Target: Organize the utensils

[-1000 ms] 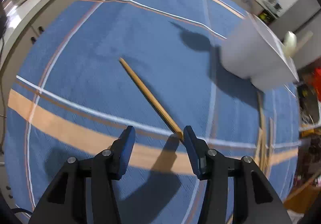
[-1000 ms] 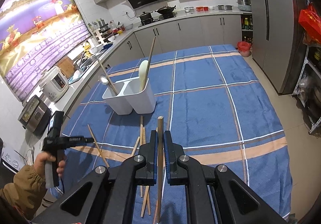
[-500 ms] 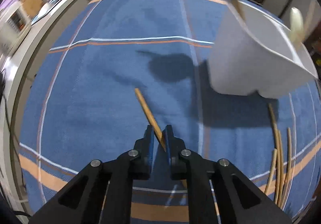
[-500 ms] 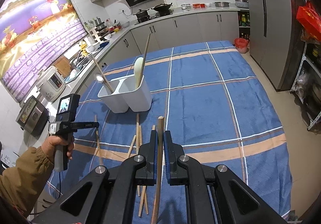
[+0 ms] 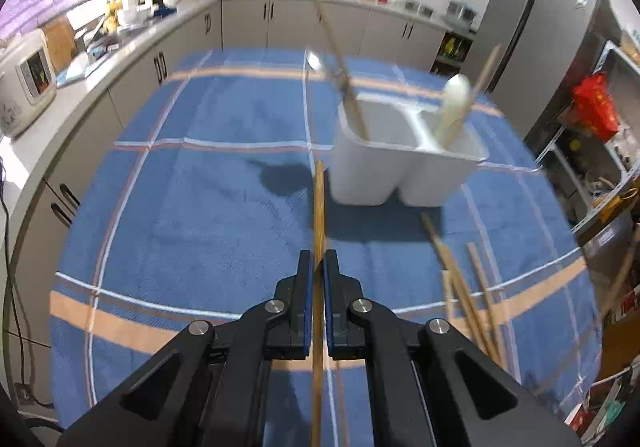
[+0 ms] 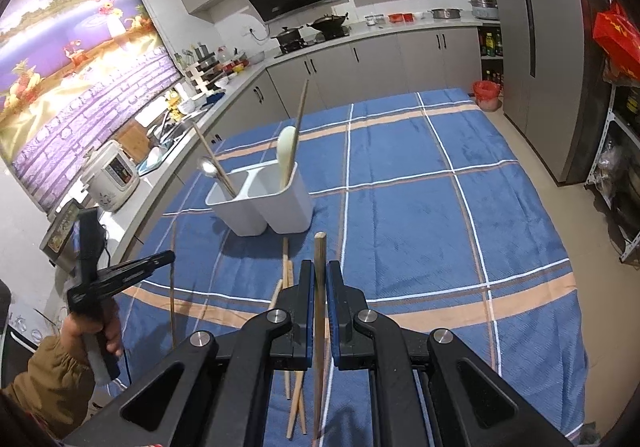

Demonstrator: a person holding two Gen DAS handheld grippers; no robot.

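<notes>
My left gripper (image 5: 316,265) has its jaws closing tight on a wooden chopstick (image 5: 319,207), held off the blue plaid cloth (image 5: 192,215) and pointing at the white two-compartment holder (image 5: 376,175). A metal spoon (image 5: 316,61) and a chopstick stand in its left compartment. A white spoon (image 5: 454,99) and a chopstick stand in its right one. In the right wrist view my right gripper (image 6: 319,273) is shut on another chopstick (image 6: 319,247), short of the holder (image 6: 276,207). The left gripper (image 6: 170,257) shows there at left, its chopstick (image 6: 173,307) hanging down.
Several loose chopsticks (image 5: 460,287) lie on the cloth between the holder and the table's near edge (image 6: 287,267). A person's hand (image 6: 96,331) holds the left gripper. A counter with a rice cooker (image 6: 114,175) runs along the left. A tall fridge (image 6: 540,47) stands at right.
The left gripper shut on the chopstick that lay on the cloth, lifted it and swung to face the holder. The right gripper and its chopstick stayed put.
</notes>
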